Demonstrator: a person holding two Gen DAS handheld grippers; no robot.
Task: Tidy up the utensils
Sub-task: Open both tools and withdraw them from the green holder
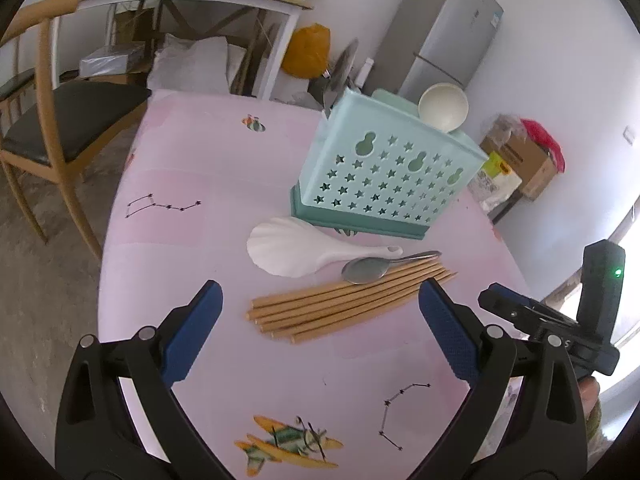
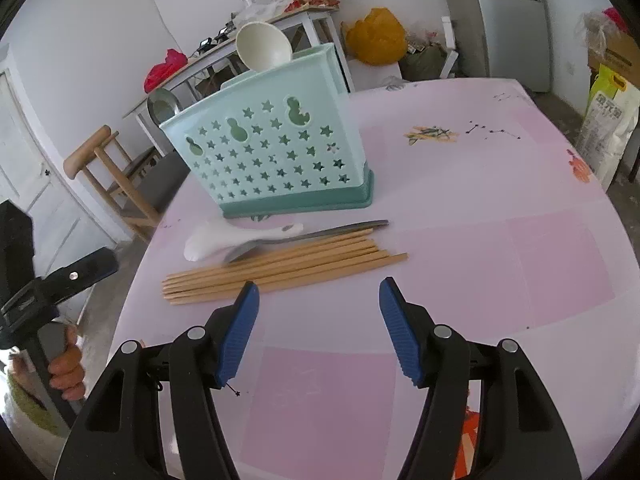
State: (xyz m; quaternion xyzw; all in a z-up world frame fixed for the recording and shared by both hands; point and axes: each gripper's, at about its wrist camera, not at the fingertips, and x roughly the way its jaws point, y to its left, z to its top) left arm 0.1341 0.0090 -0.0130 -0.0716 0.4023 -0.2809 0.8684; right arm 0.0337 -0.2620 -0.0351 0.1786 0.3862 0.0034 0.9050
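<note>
Several wooden chopsticks (image 1: 344,304) (image 2: 280,268) lie bundled on the pink table. A metal spoon (image 1: 370,268) (image 2: 304,236) and a white rice paddle (image 1: 292,252) (image 2: 236,238) lie just behind them. A pale green utensil holder (image 1: 384,168) (image 2: 276,152) with star holes stands further back, a white ladle (image 1: 442,106) (image 2: 262,46) and a metal ladle (image 2: 162,106) standing in it. My left gripper (image 1: 320,300) hangs open just in front of the chopsticks, nothing between its fingers. My right gripper (image 2: 318,300) is open and empty too, close in front of the bundle.
The right gripper's body (image 1: 560,320) appears at the left view's right edge; the left one (image 2: 48,288), held by a hand (image 2: 66,364), at the right view's left edge. A wooden chair (image 1: 52,120) stands by the table's far side. A fridge (image 1: 448,32), boxes and bags line the walls.
</note>
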